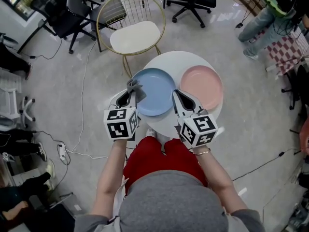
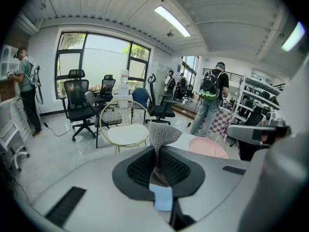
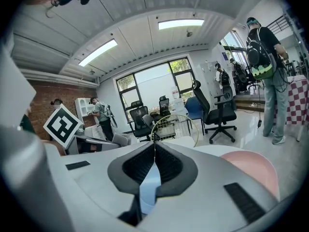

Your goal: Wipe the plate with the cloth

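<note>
At the blue plate's (image 1: 155,94) nine o'clock, left gripper (image 1: 130,94) jaws pinch the grey cloth (image 1: 136,86); right gripper (image 1: 175,94) jaws clamp its rim, which could slip under hard wiping.

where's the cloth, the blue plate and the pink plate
cloth (image 2: 163,133), left gripper view, its fanned grey upper end
blue plate (image 1: 155,93), head view, its bare middle
pink plate (image 1: 202,84), head view, its middle

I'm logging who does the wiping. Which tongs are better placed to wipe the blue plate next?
Left. The left tongs pinch the grey cloth at the left edge of the blue plate; the right tongs hold no cloth and are shut on its right rim.
</note>
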